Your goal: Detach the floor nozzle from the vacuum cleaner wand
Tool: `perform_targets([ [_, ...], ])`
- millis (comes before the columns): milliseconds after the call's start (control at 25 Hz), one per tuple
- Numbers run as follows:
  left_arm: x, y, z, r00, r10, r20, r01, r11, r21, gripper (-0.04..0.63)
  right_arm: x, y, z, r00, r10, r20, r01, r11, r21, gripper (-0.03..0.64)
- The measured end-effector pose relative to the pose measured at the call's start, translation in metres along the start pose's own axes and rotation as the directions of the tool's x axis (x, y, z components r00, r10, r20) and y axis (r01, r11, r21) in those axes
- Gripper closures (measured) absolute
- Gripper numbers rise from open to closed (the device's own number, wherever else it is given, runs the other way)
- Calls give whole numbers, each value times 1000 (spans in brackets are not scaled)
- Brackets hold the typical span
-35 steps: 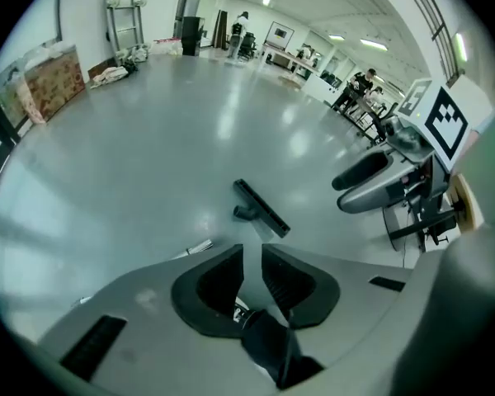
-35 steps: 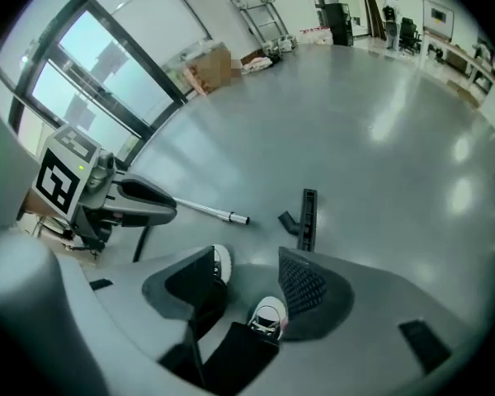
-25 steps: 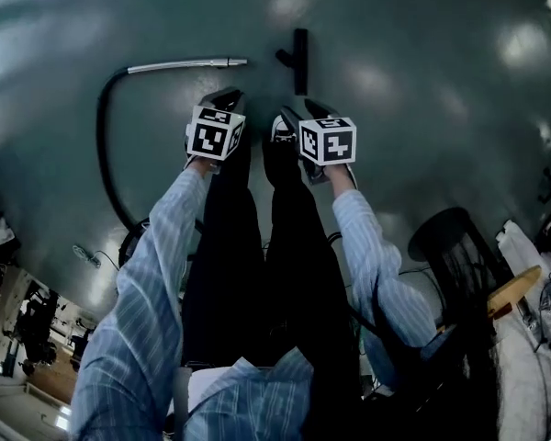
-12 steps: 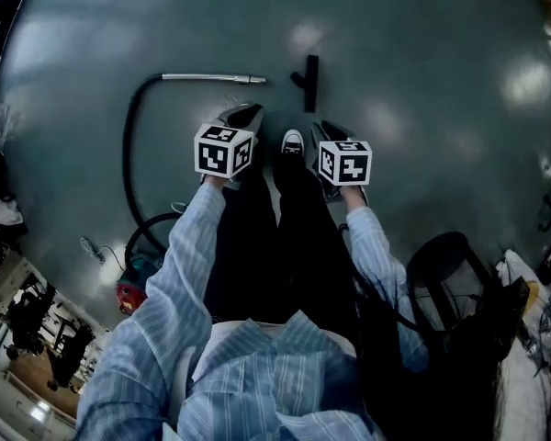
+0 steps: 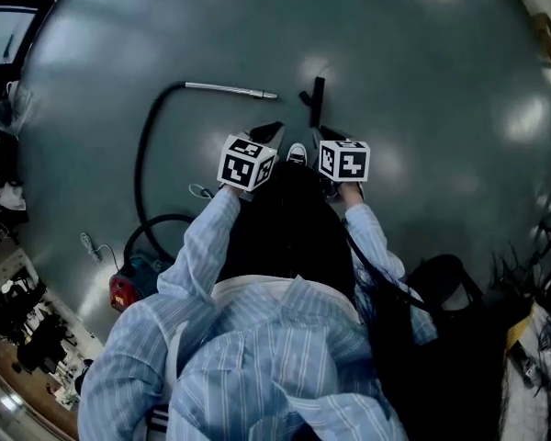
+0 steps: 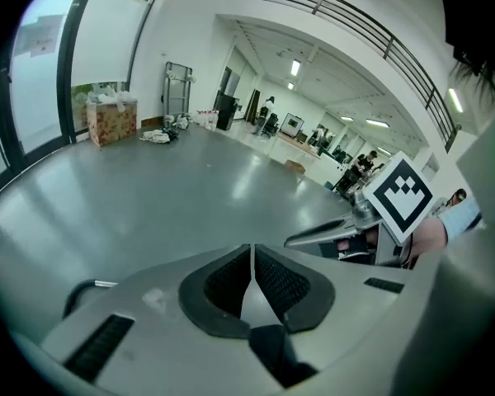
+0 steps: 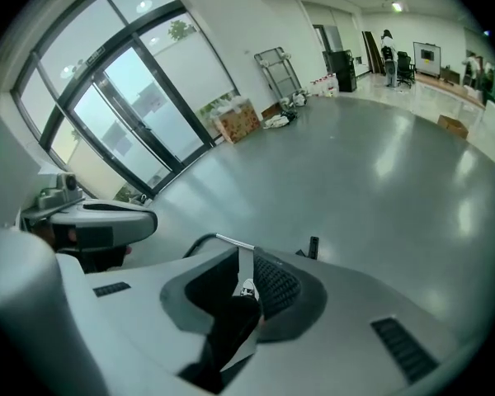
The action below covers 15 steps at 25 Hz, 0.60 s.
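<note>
The black floor nozzle lies on the grey floor, apart from the silver wand, whose bare tip points at it across a gap. A black hose curves from the wand to the red vacuum body. Both grippers hang well above the floor, over the person's legs. My left gripper is shut with nothing in it. On my right gripper the jaws are closing, a slim gap still shows, and nothing is between them. The right gripper view shows the wand and nozzle far below.
A black chair stands at my right side. A loose cable lies beside the vacuum body. Boxes and a rack stand far off by the glass wall. Open grey floor spreads beyond the nozzle.
Both grippers have risen away from the floor as the person straightened up. Wand and nozzle stay where they lay and now look smaller.
</note>
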<state>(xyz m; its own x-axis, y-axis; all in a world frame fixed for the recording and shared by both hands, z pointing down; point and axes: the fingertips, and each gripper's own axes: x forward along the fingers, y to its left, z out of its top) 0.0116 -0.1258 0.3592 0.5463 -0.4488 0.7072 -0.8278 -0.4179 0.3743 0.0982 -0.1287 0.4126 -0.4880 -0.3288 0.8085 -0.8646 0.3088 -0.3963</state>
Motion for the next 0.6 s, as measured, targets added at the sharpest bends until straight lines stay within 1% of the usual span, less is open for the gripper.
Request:
perform_targets([
  [200,-40,2,-21,999,35,22,-35,999,-36,575,-16,34,-2,1000,3,3,-3,1000,-9,561],
  [320,-61,1,-30,998,60,26,-58,997,-58,575,-26,55,-9,999,40,1,-40,999,-37,563],
  [400,-75,-2,-33,997,68,37,-66,996,-63,575,-33,71,-14,998,58,-1,-58,997,-54,563],
  [600,-113,0,-41,993,63,95,-58,997,-53,575,-41,119,-23,999,46,6,-45,993,-106,563],
])
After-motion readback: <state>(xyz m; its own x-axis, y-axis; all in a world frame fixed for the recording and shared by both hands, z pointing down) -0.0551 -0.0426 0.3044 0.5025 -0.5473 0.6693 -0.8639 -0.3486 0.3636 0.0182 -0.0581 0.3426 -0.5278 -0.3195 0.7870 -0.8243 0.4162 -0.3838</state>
